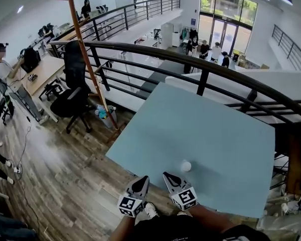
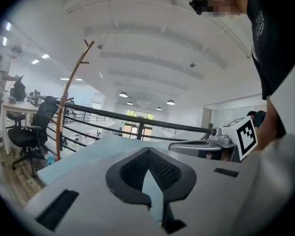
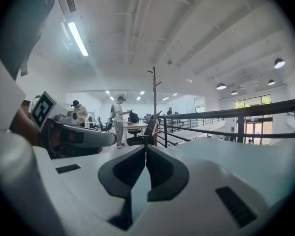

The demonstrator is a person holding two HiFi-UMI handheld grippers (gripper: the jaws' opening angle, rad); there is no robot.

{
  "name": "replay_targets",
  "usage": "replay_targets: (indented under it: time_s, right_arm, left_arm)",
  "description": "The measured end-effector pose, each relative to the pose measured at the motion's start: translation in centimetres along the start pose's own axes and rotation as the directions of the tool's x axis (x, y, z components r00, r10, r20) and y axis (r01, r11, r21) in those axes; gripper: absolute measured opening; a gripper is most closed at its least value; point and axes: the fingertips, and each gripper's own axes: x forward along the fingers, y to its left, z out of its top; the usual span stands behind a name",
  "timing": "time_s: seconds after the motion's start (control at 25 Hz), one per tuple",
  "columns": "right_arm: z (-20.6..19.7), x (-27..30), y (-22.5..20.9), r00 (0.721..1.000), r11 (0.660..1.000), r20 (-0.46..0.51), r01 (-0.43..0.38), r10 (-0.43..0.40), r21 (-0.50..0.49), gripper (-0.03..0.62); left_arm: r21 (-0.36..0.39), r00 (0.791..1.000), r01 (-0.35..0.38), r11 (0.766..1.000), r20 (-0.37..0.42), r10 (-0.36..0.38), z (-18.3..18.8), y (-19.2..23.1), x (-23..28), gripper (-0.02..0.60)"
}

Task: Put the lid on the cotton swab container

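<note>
Nothing is gripped: the left gripper (image 1: 140,183) and right gripper (image 1: 170,178) are both seen closed, tips together, and empty. A small white round item (image 1: 185,166), judged to be the cotton swab container, is set on the light-blue table (image 1: 215,129) just beyond the right gripper. No separate lid can be made out.

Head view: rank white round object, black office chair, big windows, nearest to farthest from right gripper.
1. White round object, on table just beyond right gripper.
2. Black office chair, left, on wood floor.
3. Big windows, top right, farthest back.
</note>
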Motion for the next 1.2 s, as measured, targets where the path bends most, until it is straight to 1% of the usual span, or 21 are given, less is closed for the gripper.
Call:
replay_targets:
  time_s: [0.12, 0.32, 0.44, 0.64, 0.8, 1.0, 1.12, 1.2]
  right_arm:
    - [0.4, 0.9, 0.3, 0.999, 0.999, 0.005, 0.038, -0.038, 0.008, 0.02]
    - [0.7, 1.8, -0.3, 0.993, 0.993, 0.01, 0.114, -0.114, 0.018, 0.02]
    - [1.1, 1.9, -0.9, 0.987, 0.987, 0.021, 0.158, -0.159, 0.034, 0.02]
    - [1.8, 1.0, -2.8, 0.973, 0.973, 0.041, 0.224, -0.227, 0.057, 0.02]
    - [2.2, 0.7, -5.1, 0.967, 0.968, 0.053, 0.245, -0.248, 0.044, 0.02]
    - [3.0, 0.1, -7.9, 0.961, 0.964, 0.075, 0.264, -0.266, 0.031, 0.02]
    - [2.9, 0.1, -9.0, 0.963, 0.965, 0.06, 0.26, -0.261, 0.029, 0.02]
    - [2.6, -0.4, -9.9, 0.962, 0.963, 0.048, 0.267, -0.268, 0.036, 0.02]
  left_arm:
    - [0.026, 0.998, 0.056, 0.998, -0.007, -0.055, 0.7, 0.5, 0.5, 0.011]
    - [-0.021, 0.993, 0.121, 0.992, 0.003, -0.121, 0.7, 1.3, 1.5, 0.011]
    - [-0.023, 0.988, 0.155, 0.988, -0.015, -0.155, 0.5, 1.3, 1.9, 0.011]
    - [-0.015, 0.978, 0.207, 0.978, -0.029, -0.207, 1.3, 1.0, 3.2, 0.011]
    - [0.002, 0.972, 0.231, 0.973, -0.032, -0.231, 2.1, 0.2, 5.6, 0.011]
    - [-0.022, 0.97, 0.243, 0.97, -0.02, -0.244, 3.3, -0.7, 8.2, 0.011]
    - [-0.033, 0.97, 0.242, 0.97, -0.024, -0.243, 3.7, -1.0, 9.4, 0.011]
    - [-0.013, 0.966, 0.256, 0.967, -0.04, -0.256, 3.0, -1.6, 10.4, 0.011]
